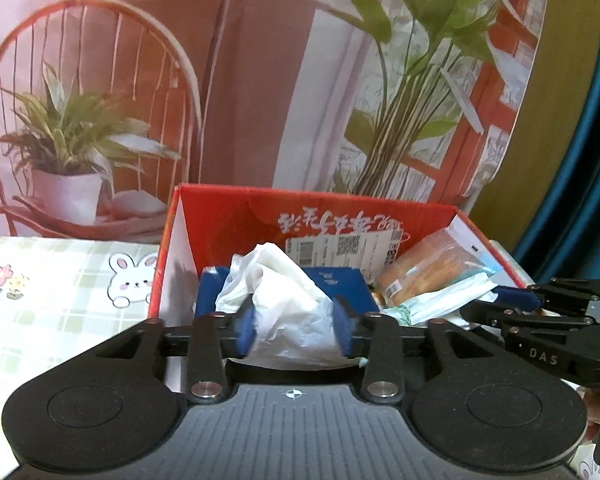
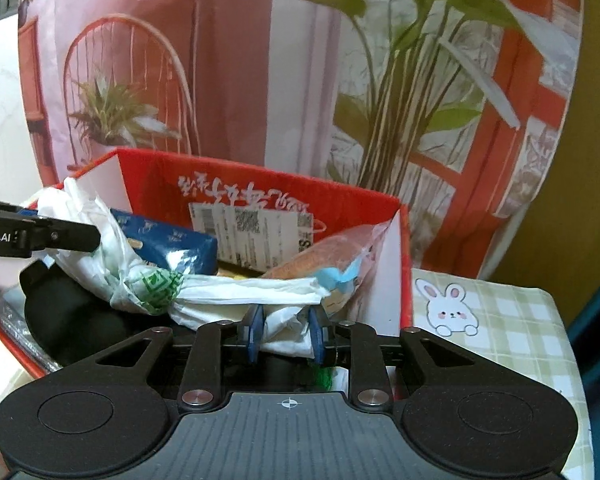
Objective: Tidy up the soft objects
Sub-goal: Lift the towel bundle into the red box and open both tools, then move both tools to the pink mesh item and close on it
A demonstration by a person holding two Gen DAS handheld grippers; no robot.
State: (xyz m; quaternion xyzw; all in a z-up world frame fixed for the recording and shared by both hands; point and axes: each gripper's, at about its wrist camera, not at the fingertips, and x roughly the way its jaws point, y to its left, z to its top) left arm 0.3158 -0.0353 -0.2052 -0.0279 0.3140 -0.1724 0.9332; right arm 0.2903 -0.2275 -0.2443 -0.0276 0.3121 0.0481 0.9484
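Note:
A crumpled white plastic bag point(image 1: 284, 308) with green print point(image 2: 156, 288) lies over the near side of an open red cardboard box point(image 1: 300, 198). The left gripper point(image 1: 294, 330) stands open, and the puffed-up bag fills the gap between its spread blue pads. My right gripper point(image 2: 286, 334) is shut on a twisted end of the same bag. It comes in from the right of the left wrist view as the right gripper point(image 1: 516, 300). Inside the box are a blue packet point(image 2: 168, 240) and a wrapped bread loaf point(image 2: 320, 256).
The box point(image 2: 260, 178) stands on a green checked cloth with bunny prints point(image 1: 60, 300), point(image 2: 500, 320), against a backdrop printed with a chair and plants point(image 1: 260, 80). A white shipping label point(image 2: 252, 224) is stuck on the box's far wall. A dark blue curtain point(image 1: 580, 160) hangs at the right.

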